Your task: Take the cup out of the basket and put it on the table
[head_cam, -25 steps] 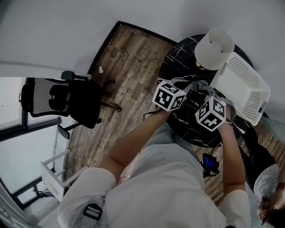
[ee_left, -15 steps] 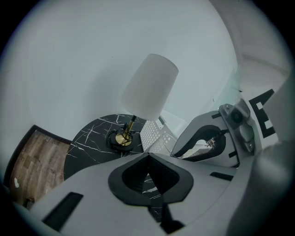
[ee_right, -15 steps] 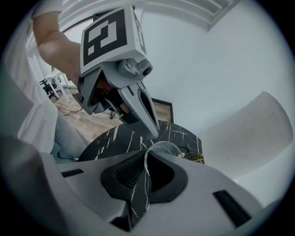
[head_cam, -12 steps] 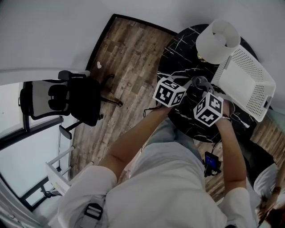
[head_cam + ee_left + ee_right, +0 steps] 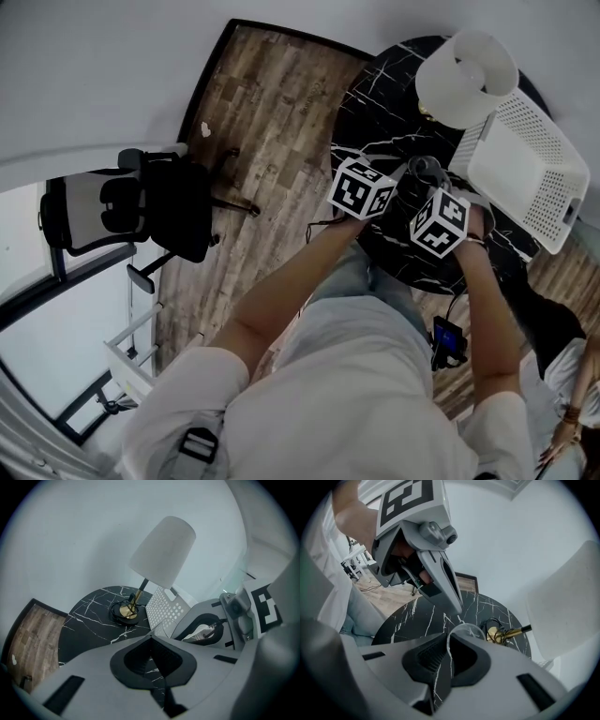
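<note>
Right gripper (image 5: 449, 643): 2 jaws pinched on the wall of the clear round cup (image 5: 465, 631), rim up, over the round black marble table (image 5: 417, 620), out of the white perforated plastic basket (image 5: 525, 173). Can't tell if the base touches. Left gripper (image 5: 151, 641): jaws together, empty, just beside. Step in hand looks like the set-down. Lower straight, keep the cup upright, release only once the base sits flat, and avoid the white-shaded brass lamp (image 5: 501, 633) and cord.
</note>
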`<state>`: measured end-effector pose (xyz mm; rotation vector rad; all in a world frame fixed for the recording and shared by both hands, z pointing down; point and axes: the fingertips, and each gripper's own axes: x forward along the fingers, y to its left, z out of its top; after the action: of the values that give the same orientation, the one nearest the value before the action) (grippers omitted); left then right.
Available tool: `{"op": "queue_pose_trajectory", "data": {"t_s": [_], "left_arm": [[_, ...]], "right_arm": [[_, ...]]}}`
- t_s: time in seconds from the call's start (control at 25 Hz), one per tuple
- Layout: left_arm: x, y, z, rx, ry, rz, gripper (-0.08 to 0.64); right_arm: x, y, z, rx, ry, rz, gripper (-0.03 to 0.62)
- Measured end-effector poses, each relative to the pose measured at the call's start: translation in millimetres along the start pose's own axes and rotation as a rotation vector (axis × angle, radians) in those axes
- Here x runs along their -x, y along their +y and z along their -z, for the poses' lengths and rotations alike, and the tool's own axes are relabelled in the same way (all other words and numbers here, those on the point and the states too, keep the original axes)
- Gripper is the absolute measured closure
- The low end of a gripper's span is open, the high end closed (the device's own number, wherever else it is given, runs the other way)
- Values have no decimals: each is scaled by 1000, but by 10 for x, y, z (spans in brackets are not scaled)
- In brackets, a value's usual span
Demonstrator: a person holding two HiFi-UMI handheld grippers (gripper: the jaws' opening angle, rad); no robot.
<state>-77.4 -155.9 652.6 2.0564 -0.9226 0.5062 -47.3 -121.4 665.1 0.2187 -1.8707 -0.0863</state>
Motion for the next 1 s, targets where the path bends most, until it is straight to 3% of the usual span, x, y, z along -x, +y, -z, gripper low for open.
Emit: {"op": "queue_pose_trajectory", "data": {"t_s": [0.52,1.0], "left_arm": [[-183,131,183,48,35,10,555],[-246,168,245,42,56,20,554]], "right_arm": [[-273,28,116,-12,27,-23,569],[-361,62,115,-3,35,-31,569]]}}
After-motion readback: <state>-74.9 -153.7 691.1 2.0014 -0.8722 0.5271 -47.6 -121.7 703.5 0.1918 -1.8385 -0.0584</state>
